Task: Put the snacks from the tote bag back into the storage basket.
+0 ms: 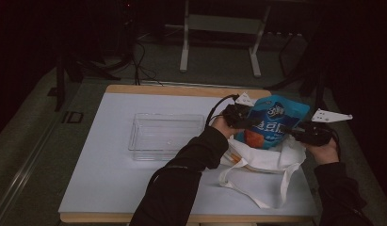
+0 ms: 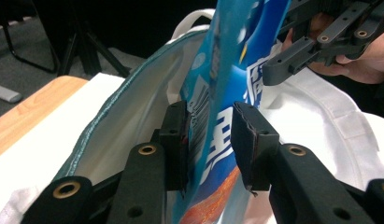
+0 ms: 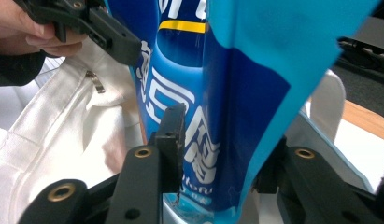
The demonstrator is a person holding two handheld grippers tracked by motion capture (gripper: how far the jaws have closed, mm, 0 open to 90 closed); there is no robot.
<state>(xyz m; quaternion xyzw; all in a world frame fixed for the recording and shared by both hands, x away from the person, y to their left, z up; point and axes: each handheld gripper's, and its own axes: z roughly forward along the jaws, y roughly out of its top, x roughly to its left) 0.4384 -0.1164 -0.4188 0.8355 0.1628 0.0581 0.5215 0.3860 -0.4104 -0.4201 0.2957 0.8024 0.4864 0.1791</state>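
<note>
Blue snack bag [image 1: 275,123] stands half inside the white cloth bag [image 1: 266,157], at three o'clock on the surface [image 1: 111,174]. Left gripper [image 2: 209,140] and right gripper [image 3: 222,149] both pinch it. Squeezing too hard could pop it.

Your bag [image 1: 276,123] is bright blue, darker blue down the middle, with white lettering, a yellow stripe up top and an orange-red patch low down; there's a black-and-white barcode on its back. The tote [image 1: 264,157] under it is plain white, teal-edged inside its mouth. Your grippers are black with brass-coloured rivets, each topped by a pale grey plate. The tray [image 1: 165,135] is clear. The table [image 1: 111,165] is white, with wood-tan edges.
</note>
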